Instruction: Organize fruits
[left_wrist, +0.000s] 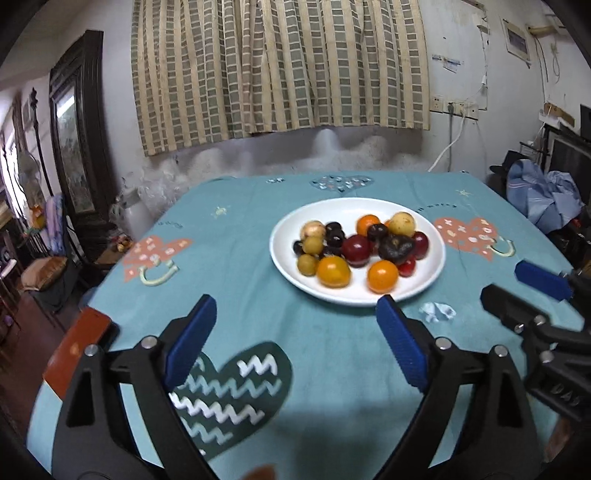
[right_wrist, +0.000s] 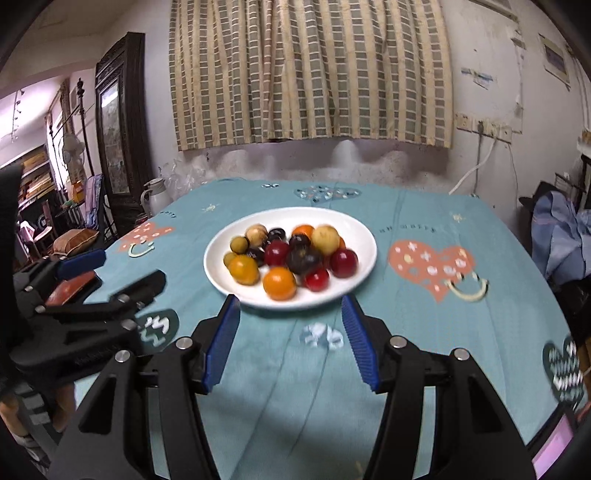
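A white plate (left_wrist: 432, 273) stands mid-table with several small fruits: orange ones (left_wrist: 333, 271), dark red plums (left_wrist: 357, 250), dark purple ones (left_wrist: 396, 248) and pale yellow ones (left_wrist: 402, 223). My left gripper (left_wrist: 295, 308) is open and empty, just short of the plate's near rim. In the right wrist view the plate (right_wrist: 218, 269) lies straight ahead, and my right gripper (right_wrist: 290, 306) is open and empty at its near rim. The right gripper also shows in the left wrist view (left_wrist: 517, 282), the left one in the right wrist view (right_wrist: 125, 267).
The table (left_wrist: 332, 369) wears a teal cloth with heart patterns. A red-brown chair back (left_wrist: 75, 354) stands at the left edge. Blue cloth (left_wrist: 543, 195) is heaped at the far right. A white jug (right_wrist: 155, 197) stands beyond the far left corner.
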